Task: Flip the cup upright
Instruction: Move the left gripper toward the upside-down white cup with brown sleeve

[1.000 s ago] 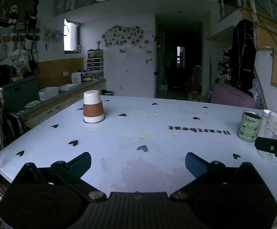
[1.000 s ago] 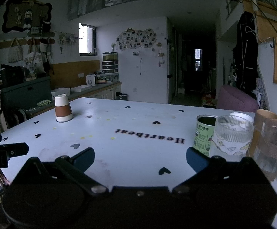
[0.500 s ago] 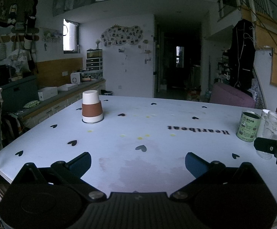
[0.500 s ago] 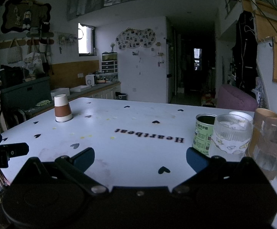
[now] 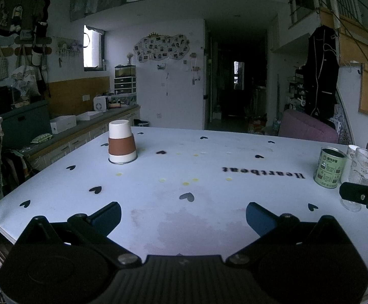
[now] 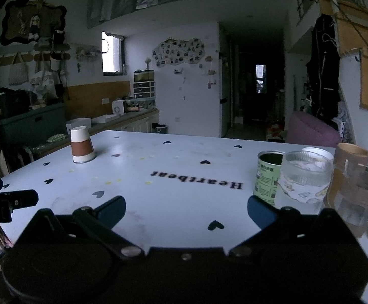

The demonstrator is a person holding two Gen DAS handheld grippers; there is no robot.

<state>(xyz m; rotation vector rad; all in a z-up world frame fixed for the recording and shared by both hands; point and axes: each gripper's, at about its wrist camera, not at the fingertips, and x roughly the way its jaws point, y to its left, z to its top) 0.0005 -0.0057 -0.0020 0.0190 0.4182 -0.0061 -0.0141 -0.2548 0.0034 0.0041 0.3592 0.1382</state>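
A white paper cup with a brown sleeve (image 5: 122, 142) stands upside down, mouth on the table, at the far left of the white heart-print table (image 5: 184, 177). It also shows in the right wrist view (image 6: 82, 148). My left gripper (image 5: 183, 215) is open and empty, low over the near table edge, well short of the cup. My right gripper (image 6: 186, 210) is open and empty, near the front right of the table. The right gripper shows at the right edge of the left wrist view (image 5: 364, 197), and the left gripper shows at the left edge of the right wrist view (image 6: 6, 202).
A green tin can (image 6: 267, 177), a ribbed glass (image 6: 303, 179), a white cup (image 6: 317, 153) and a brown-sleeved glass cup (image 6: 353, 185) cluster at the table's right side. A counter with boxes (image 5: 65, 124) runs behind the table on the left. A pink seat (image 5: 308, 129) stands beyond the far edge.
Both views have shifted slightly; the cup sits a little higher and further left in the left wrist view. Nothing was gripped or released.
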